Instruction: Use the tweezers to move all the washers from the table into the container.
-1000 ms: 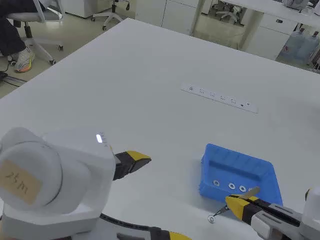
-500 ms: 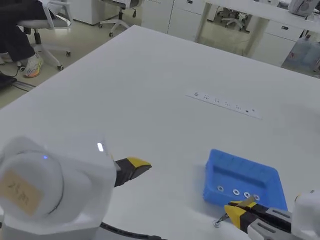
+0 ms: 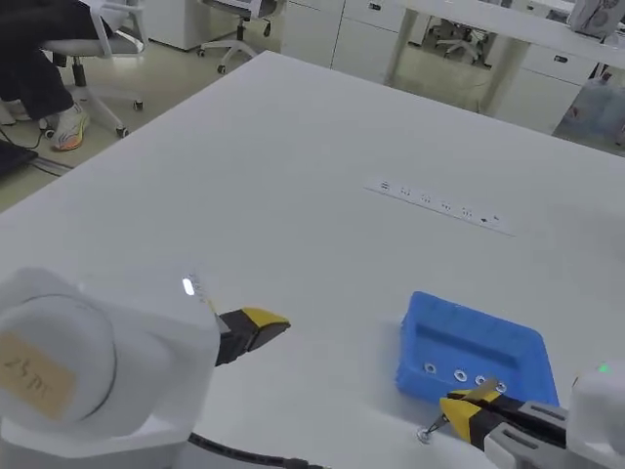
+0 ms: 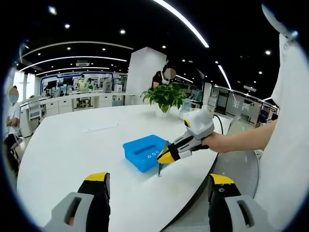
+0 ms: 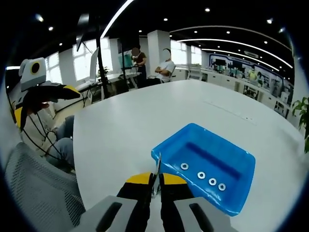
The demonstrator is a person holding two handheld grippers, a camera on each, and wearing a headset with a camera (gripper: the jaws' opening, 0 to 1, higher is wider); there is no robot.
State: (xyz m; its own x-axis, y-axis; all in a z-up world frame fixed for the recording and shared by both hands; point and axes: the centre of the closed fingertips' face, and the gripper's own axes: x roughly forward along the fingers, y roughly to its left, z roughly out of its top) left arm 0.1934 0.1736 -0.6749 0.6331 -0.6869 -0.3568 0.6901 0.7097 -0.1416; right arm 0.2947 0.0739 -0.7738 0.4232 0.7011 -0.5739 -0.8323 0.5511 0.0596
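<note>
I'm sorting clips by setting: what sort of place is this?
Probably an open-plan office or lab: a large white table, a rolling chair beyond it, ceiling strip lights and a potted plant.

left gripper (image 3: 262,322) — white rounded housing, tan label (image 3: 24,369), black cable (image 3: 244,451) | right gripper (image 3: 467,403) — white body, green light (image 3: 603,369) | jaws black, yellow-tipped

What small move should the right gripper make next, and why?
Probably pinch the washer and lift it into the blue container: it sits at the tip of the tweezers, just outside the near wall, and four washers lie inside.
</note>
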